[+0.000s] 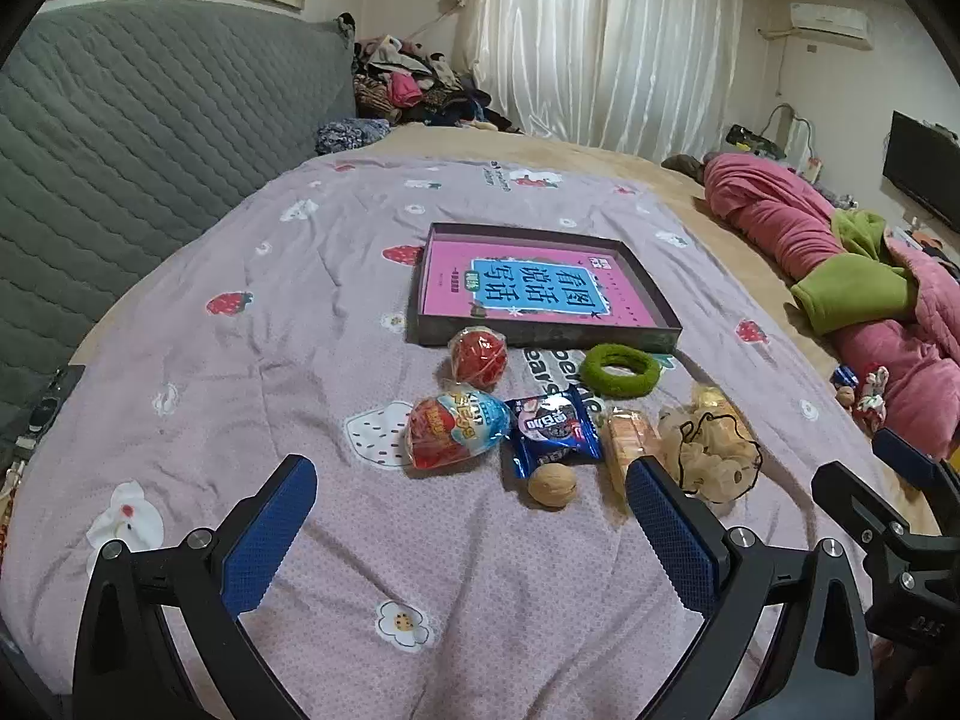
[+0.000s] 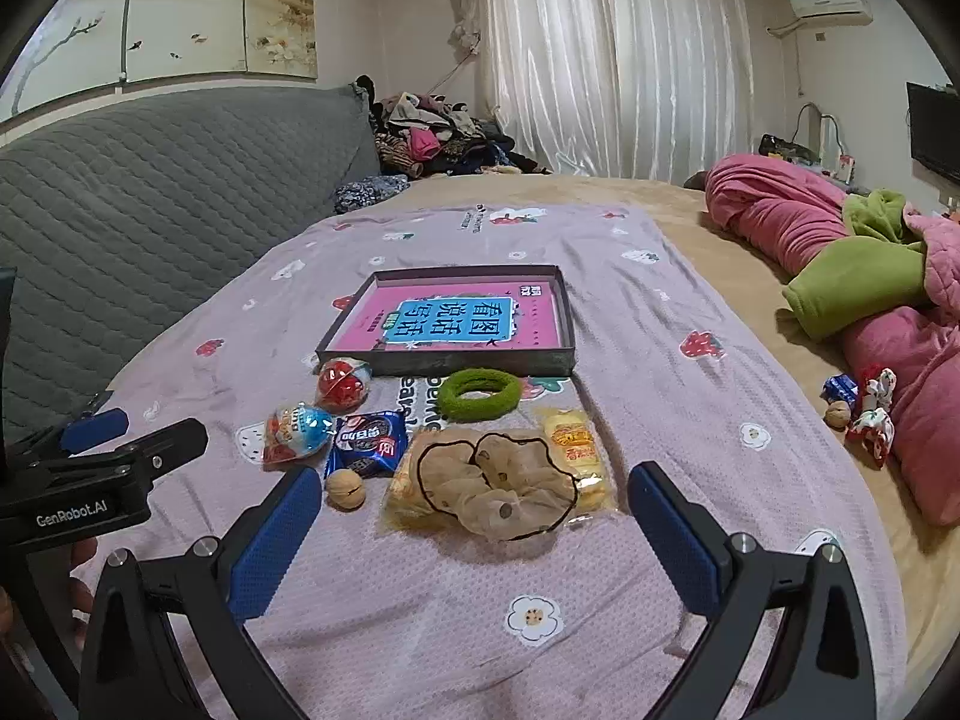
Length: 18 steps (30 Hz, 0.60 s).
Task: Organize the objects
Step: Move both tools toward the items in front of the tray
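On the lilac bedspread lies a dark tray (image 1: 540,337) (image 2: 450,363) holding a pink book. In front of it sit a red wrapped ball (image 1: 478,356), a green hair ring (image 1: 622,370) (image 2: 478,394), an egg-shaped snack pack (image 1: 456,429), a blue cookie packet (image 1: 555,426), a walnut (image 1: 552,484) (image 2: 346,489), a yellow bread packet (image 2: 570,438) and a beige scrunchie (image 2: 498,483). My left gripper (image 1: 471,473) hovers open just short of the snack pack and walnut. My right gripper (image 2: 474,477) is open too, its fingers flanking the beige scrunchie from the near side without touching it.
A grey padded headboard (image 1: 150,150) runs along the left. A pink quilt with green lining (image 2: 870,276) is heaped at the right, with another walnut (image 2: 837,414), a blue packet and a red-white scrunchie beside it. Clothes are piled at the back.
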Motion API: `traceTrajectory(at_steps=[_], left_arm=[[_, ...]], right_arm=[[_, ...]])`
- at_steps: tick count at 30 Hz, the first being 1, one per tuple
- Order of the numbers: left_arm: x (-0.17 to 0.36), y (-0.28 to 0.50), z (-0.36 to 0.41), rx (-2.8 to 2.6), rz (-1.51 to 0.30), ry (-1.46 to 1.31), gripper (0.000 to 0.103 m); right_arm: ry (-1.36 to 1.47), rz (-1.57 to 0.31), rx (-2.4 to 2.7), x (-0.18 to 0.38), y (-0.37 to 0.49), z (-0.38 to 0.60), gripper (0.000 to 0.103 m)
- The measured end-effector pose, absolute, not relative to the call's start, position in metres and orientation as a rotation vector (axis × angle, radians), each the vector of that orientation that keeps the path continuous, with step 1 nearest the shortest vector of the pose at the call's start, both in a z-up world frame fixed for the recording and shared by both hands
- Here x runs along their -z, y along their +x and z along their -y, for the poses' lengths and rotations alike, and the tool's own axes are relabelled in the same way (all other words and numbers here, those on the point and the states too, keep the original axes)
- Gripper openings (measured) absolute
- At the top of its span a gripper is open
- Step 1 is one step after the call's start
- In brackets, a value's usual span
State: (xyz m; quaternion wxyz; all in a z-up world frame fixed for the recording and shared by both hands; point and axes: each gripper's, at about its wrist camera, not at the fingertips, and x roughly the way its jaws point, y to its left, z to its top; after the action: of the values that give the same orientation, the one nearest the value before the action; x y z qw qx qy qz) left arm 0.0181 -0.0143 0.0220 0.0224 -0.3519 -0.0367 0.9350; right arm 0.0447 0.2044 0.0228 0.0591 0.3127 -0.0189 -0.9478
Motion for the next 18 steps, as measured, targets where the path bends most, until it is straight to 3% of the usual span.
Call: traceTrajectory(at_steps=[18], left_arm=[[-0.024, 0.034, 0.021, -2.901, 0.081, -1.081, 0.103]], right_arm=[[0.947, 0.008, 2.834, -0.025, 0.053, -0.196, 0.103]])
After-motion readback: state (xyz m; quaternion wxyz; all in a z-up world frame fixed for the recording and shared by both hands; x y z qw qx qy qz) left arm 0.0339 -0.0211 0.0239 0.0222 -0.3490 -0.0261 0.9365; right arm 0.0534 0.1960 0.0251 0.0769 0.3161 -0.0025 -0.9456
